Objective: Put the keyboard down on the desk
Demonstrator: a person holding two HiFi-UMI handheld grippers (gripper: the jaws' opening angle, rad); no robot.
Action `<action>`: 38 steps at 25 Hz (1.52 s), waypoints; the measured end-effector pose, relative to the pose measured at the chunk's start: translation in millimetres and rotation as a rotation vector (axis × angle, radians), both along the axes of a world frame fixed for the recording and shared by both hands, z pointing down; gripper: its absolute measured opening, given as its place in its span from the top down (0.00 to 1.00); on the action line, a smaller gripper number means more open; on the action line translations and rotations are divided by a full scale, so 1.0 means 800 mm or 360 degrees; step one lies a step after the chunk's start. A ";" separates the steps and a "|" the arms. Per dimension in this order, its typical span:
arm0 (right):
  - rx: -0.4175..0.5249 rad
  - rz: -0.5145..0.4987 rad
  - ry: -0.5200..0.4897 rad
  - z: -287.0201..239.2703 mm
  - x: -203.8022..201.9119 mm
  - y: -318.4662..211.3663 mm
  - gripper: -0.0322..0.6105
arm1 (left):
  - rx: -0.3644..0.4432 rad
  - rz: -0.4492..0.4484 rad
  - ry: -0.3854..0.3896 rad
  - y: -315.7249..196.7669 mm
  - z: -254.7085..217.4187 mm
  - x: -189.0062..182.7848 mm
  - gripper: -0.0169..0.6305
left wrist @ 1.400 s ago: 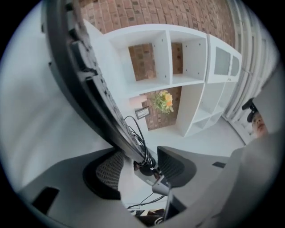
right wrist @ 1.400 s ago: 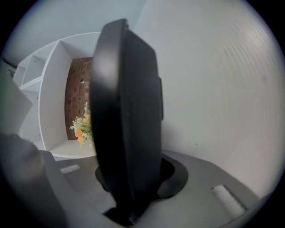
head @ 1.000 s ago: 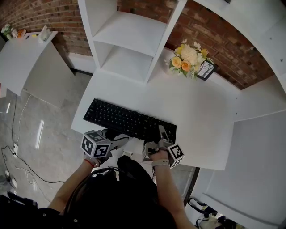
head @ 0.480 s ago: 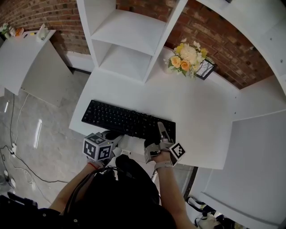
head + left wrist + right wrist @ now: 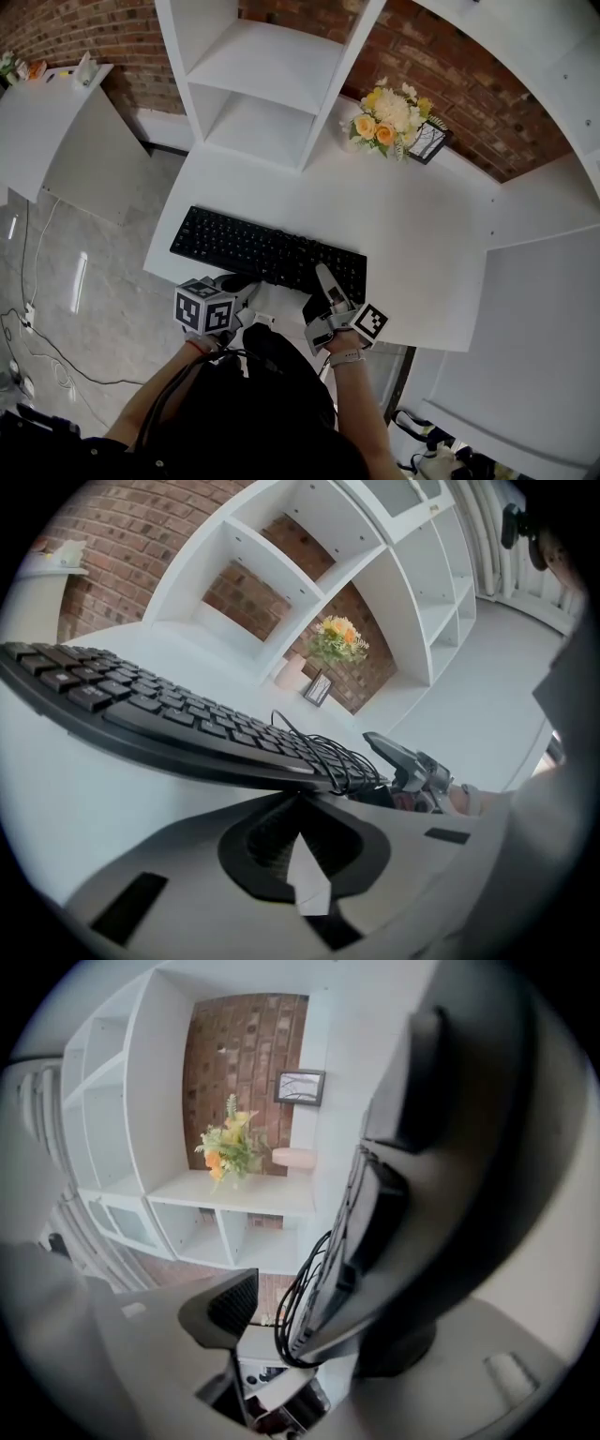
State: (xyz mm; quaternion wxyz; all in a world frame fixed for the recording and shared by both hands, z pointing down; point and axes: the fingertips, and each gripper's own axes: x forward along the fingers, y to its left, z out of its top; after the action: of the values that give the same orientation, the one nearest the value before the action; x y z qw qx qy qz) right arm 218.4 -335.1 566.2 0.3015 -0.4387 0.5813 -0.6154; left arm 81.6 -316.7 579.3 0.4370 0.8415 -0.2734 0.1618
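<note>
Since the earlier frames the right gripper (image 5: 321, 289) has spread its fingers (image 5: 230, 1302), and one finger now juts up over the keyboard (image 5: 267, 253); the keyboard itself has barely shifted.

Position: the keyboard lies lengthwise on the white counter (image 5: 412, 234), in front of the white shelf unit (image 5: 272, 75), with its long edge farthest from that unit near the counter's rim. Both grippers work at that far edge.

Right gripper: released. Its fingers straddle the end of the keyboard where the coiled cable (image 5: 300, 1307) is bundled. Open space shows between one pad and the keyboard.

Left gripper (image 5: 236, 283): fingers (image 5: 267, 832) clenched, tips meeting right at the keyboard's edge and apparently pinching its lip. Firm contact cannot be confirmed.

Progress, as judged: placement is essentially done. From the head view the keyboard looks flat on the counter. The left gripper view shows shadow beneath the near edge, so a slight lift there cannot be ruled out. Outstanding: the left fingers must let go and both grippers must draw clear without dragging the cable.
</note>
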 end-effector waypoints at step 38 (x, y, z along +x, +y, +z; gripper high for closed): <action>-0.0030 -0.0788 0.0765 0.029 -0.112 0.038 0.95 | -0.0229 -0.0031 -0.0002 -0.005 0.019 0.028 1.00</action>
State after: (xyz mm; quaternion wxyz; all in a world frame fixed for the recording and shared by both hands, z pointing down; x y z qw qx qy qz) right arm 128.4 -305.0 589.6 -0.0067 -0.4196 0.7187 -0.5543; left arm 104.0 -320.3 594.5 0.4978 0.8051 -0.2695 0.1772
